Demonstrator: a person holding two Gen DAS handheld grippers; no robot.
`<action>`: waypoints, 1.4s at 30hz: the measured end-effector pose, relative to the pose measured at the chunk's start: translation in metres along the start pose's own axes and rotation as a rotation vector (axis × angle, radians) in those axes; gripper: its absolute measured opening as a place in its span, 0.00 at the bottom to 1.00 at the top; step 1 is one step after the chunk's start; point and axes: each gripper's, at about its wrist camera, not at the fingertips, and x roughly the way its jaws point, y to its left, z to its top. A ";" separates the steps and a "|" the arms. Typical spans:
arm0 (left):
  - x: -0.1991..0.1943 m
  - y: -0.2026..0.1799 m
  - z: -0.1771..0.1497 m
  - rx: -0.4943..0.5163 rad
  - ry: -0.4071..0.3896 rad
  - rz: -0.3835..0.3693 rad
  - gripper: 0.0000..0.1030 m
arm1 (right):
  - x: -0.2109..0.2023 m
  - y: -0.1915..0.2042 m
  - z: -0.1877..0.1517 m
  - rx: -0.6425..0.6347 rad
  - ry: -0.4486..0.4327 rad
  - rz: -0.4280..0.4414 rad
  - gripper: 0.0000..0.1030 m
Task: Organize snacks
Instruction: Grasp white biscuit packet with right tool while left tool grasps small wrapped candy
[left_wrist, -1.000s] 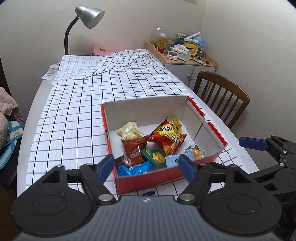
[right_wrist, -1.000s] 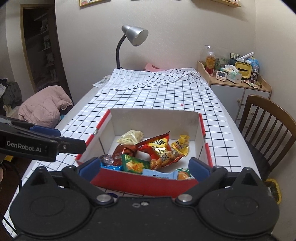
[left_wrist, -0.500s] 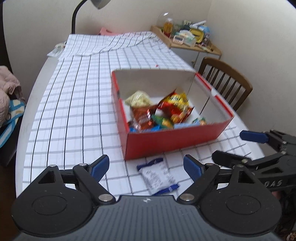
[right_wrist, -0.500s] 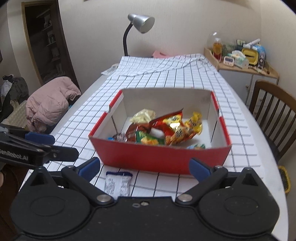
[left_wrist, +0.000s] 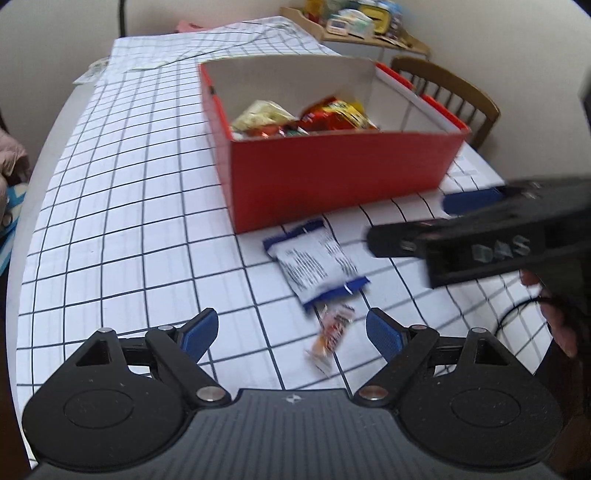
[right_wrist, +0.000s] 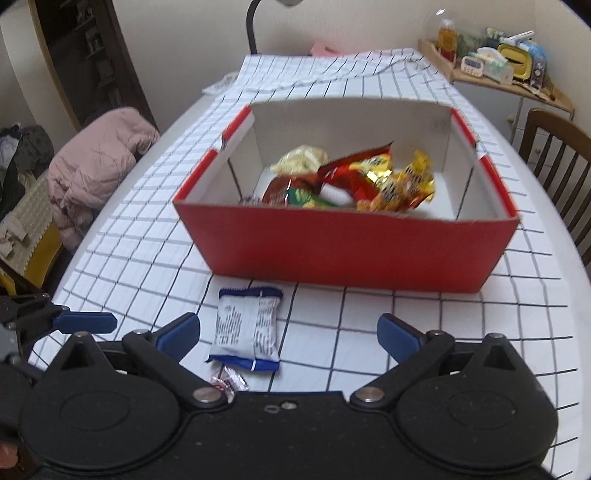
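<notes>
Both tools, left and right, are gaping wide and empty over a white packet lying at the table's near edge before the red box, looking light, crinkly and slippery, best pinched by a sealed end.

Left wrist view: looks forward and steeply down along the left gripper onto the checked tablecloth, close to the table.
Right wrist view: looks forward and down along the right gripper, facing the long red side of the box almost square on.
Offset: the left view sees the box from its corner; the right gripper crosses its right edge.
Shared: box, white packet, small wrapper, chair.
</notes>
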 end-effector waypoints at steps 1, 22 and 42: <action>0.002 -0.003 -0.002 0.012 0.001 0.004 0.85 | 0.004 0.002 0.000 -0.003 0.010 0.001 0.99; 0.020 -0.018 -0.016 0.088 -0.003 0.058 0.85 | 0.078 0.049 0.000 -0.246 0.137 -0.040 0.83; 0.033 -0.026 -0.011 0.137 0.027 0.015 0.69 | 0.060 0.018 -0.008 -0.179 0.131 -0.028 0.50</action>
